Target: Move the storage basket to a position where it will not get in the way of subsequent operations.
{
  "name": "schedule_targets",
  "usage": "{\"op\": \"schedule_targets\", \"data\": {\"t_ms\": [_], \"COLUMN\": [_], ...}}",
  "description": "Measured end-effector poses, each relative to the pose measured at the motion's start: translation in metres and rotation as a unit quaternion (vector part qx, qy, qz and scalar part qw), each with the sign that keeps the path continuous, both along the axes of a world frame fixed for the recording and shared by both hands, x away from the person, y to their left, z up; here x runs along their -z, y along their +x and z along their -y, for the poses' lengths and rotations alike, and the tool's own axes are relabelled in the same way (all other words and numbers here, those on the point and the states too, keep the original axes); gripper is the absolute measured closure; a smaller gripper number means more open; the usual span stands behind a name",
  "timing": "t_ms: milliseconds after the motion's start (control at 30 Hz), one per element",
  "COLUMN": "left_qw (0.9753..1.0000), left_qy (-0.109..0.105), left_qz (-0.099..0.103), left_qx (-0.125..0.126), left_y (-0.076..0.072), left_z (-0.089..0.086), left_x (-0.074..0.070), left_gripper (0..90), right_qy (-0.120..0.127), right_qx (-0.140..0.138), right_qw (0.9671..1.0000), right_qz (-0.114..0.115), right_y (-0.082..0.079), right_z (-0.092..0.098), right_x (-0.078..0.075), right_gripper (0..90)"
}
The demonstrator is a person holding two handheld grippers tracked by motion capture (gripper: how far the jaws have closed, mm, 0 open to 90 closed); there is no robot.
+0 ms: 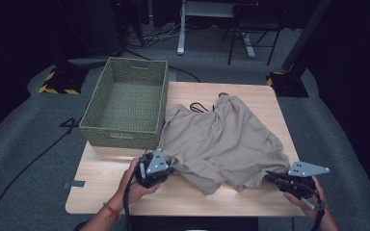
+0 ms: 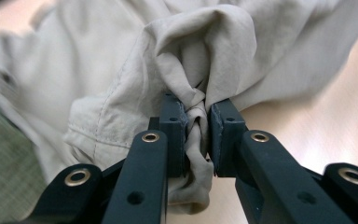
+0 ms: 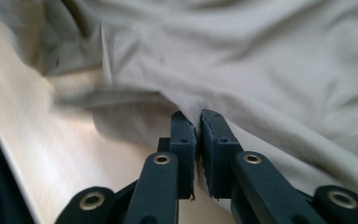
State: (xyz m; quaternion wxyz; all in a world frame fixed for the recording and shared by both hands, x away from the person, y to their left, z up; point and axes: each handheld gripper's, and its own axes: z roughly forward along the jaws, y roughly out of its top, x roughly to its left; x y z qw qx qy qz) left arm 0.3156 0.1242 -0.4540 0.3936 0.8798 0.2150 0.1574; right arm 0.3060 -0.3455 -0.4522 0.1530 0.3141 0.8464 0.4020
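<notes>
The beige garment (image 1: 221,139) is light and limp; left tongs (image 2: 197,128) pinch its bunched edge, right tongs (image 3: 198,135) apparently clamp a thin fold.

Site: lab or studio | Evidence: black curtains, grey carpet, hazard-striped stand bases (image 1: 58,89), floor cables (image 1: 24,168), lone wooden table (image 1: 106,173).

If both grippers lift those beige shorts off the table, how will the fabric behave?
Probably floppy: the shorts already lie wrinkled, and cloth bunches between the left gripper jaws. The middle would likely sag between it and the right gripper. They look light and thin.
</notes>
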Motion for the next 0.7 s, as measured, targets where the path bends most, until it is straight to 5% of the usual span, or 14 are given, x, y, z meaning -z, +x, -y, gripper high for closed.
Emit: {"op": "schedule_targets", "data": {"t_ms": [100,267,467,700], "left_qw": [0.9997,0.9983,0.9978,0.9973], "left_qy": [0.022,0.051,0.050,0.058], "left_qz": [-0.011,-0.024,-0.030,-0.015], "left_qx": [-0.004,-0.016,-0.032,-0.042], "left_y": [-0.007,0.003,0.028,0.066], "left_z": [-0.005,-0.005,0.005,0.034], "left_x": [0.012,0.030,0.037,0.037], "left_gripper": [77.4,76.4,74.8,73.7], "right_qy": [-0.010,-0.016,-0.025,-0.032], "right_qx": [-0.006,-0.007,-0.004,0.024], "right_qw": [0.9996,0.9986,0.9985,0.9986], "right_qz": [-0.025,-0.050,-0.049,-0.035], "right_y": [-0.005,-0.001,0.017,0.056], "right_z": [0.000,-0.005,-0.011,-0.010], "right_x": [0.017,0.036,0.042,0.042], "right_gripper": [81.6,81.5,83.0,86.4]}}
